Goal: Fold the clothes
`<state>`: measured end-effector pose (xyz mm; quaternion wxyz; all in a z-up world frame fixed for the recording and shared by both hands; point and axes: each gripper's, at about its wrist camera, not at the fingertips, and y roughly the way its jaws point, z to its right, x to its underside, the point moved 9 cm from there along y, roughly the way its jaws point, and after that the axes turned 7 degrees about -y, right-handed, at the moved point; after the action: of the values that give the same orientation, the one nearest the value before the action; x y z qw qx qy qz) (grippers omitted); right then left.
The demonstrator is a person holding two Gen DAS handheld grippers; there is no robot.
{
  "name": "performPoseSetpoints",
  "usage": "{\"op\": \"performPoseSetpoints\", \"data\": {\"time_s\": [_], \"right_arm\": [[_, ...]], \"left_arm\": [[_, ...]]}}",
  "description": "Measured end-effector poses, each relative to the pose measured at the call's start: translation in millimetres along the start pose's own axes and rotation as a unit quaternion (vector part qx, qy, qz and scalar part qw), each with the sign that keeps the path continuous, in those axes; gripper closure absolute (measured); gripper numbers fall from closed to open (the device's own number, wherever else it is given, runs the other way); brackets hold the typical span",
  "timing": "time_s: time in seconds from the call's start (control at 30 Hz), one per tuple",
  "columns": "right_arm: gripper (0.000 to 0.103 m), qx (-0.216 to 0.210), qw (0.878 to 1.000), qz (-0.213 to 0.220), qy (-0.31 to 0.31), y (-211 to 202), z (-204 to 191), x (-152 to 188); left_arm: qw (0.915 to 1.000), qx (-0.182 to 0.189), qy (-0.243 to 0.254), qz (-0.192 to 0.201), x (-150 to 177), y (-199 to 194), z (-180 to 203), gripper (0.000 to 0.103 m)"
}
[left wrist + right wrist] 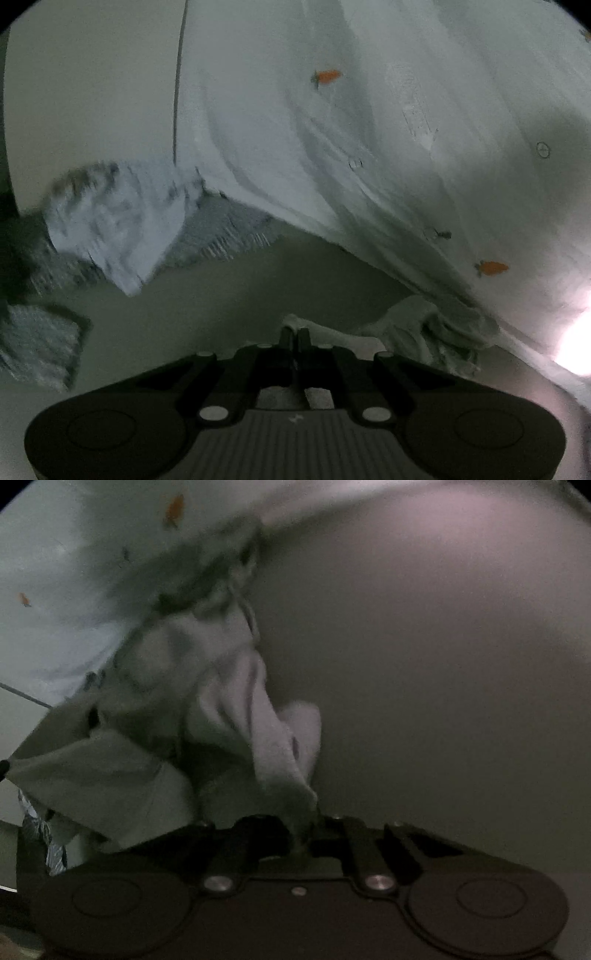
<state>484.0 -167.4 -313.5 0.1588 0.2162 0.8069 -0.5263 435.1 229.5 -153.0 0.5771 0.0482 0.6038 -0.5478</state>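
Observation:
A white garment (388,129) printed with small orange carrots is spread over the pale table and fills the upper right of the left wrist view. Its near edge bunches into folds (436,328). My left gripper (295,338) has its fingers pressed together on a thin bit of that white edge at the bottom centre. In the right wrist view the same garment (229,701) rises in a crumpled, blurred bunch from my right gripper (306,830), which is shut on the fabric; cloth partly hides the fingertips.
A blurred grey-and-white patterned cloth (110,225) lies left of the garment, with a grey piece (37,347) nearer the left edge. A dark seam (177,92) runs across the table. Bare table (443,664) lies right of the bunch. Glare (576,347) washes out the right edge.

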Motion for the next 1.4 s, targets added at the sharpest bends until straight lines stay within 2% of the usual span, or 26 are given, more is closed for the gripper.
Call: {"op": "performPoseSetpoints", "data": {"time_s": [0.07, 0.17, 0.3, 0.47, 0.5, 0.57, 0.6, 0.67, 0.7, 0.73, 0.8, 0.9, 0.97, 1.07, 1.13, 1.2, 1.23, 1.3, 1.4], "right_arm": [[0.098, 0.035, 0.997, 0.053, -0.044, -24.7, -3.3, -21.8], [0.098, 0.100, 0.978, 0.143, -0.110, -72.4, -8.3, -72.1], [0.098, 0.108, 0.961, 0.231, -0.110, -124.0, -10.2, -139.6], [0.098, 0.187, 0.921, 0.310, -0.142, -149.4, -25.6, -190.5], [0.097, 0.197, 0.921, 0.309, -0.132, -144.6, -23.6, -196.3], [0.094, 0.203, 0.937, 0.272, -0.084, -120.3, -9.8, -199.9], [0.088, 0.210, 0.942, 0.254, -0.057, -106.7, -5.9, -196.7], [0.074, 0.225, 0.949, 0.221, -0.025, -82.7, 0.1, -180.9], [0.065, 0.225, 0.952, 0.207, -0.009, -74.5, 0.2, -166.8], [0.061, 0.223, 0.955, 0.195, 0.007, -67.3, -0.5, -151.5], [0.055, 0.211, 0.961, 0.173, 0.041, -52.0, -3.9, -124.3], [0.053, 0.155, 0.973, 0.130, 0.110, -23.9, -14.9, -76.7], [0.053, 0.105, 0.977, 0.100, 0.154, -2.6, -25.5, -51.4], [0.052, 0.025, 0.973, 0.067, 0.219, 26.6, -43.8, -22.6], [0.051, -0.039, 0.959, 0.056, 0.275, 47.6, -57.5, -10.5], [0.052, -0.084, 0.941, 0.048, 0.324, 64.5, -65.2, -3.8], [0.052, -0.101, 0.933, 0.044, 0.342, 72.6, -67.9, -2.0], [0.052, -0.124, 0.922, 0.037, 0.364, 87.1, -73.9, -0.8], [0.052, -0.140, 0.921, 0.026, 0.364, 104.1, -86.3, -4.0]], "left_arm": [[0.9987, -0.028, 0.028, 0.032, -24.5, -8.9, -2.6, 0.101], [0.9958, -0.033, 0.053, 0.067, -64.1, -18.1, -4.0, 0.101], [0.9901, -0.043, 0.079, 0.107, -118.0, -11.8, -5.5, 0.101], [0.9802, -0.063, 0.115, 0.148, -178.0, 28.2, -6.5, 0.101], [0.9787, -0.074, 0.120, 0.149, -185.6, 44.4, -9.3, 0.100], [0.9796, -0.111, 0.105, 0.131, -191.3, 88.3, -25.5, 0.098], [0.9810, -0.130, 0.092, 0.110, -189.1, 111.3, -36.7, 0.098], [0.9826, -0.159, 0.077, 0.058, -173.0, 149.3, -55.4, 0.096], [0.9853, -0.152, 0.066, 0.042, -159.6, 156.3, -59.9, 0.095], [0.9898, -0.129, 0.056, 0.027, -143.7, 158.6, -61.5, 0.082], [0.9963, -0.074, 0.043, -0.011, -107.6, 159.3, -61.4, 0.066], [0.9943, -0.012, 0.050, -0.093, -35.9, 149.3, -53.7, 0.063], [0.9856, 0.042, 0.049, -0.156, 11.7, 135.7, -42.5, 0.061], [0.9636, 0.123, 0.045, -0.233, 68.1, 109.1, -18.5, 0.060], [0.9503, 0.165, 0.025, -0.263, 90.7, 93.9, -2.7, 0.058], [0.9352, 0.204, -0.019, -0.289, 106.6, 81.4, 10.7, 0.056], [0.9277, 0.220, -0.037, -0.299, 112.0, 77.3, 17.4, 0.052], [0.9153, 0.251, -0.032, -0.314, 120.7, 74.9, 32.4, 0.047], [0.9215, 0.241, 0.004, -0.305, 130.6, 77.2, 46.3, 0.049]]}}
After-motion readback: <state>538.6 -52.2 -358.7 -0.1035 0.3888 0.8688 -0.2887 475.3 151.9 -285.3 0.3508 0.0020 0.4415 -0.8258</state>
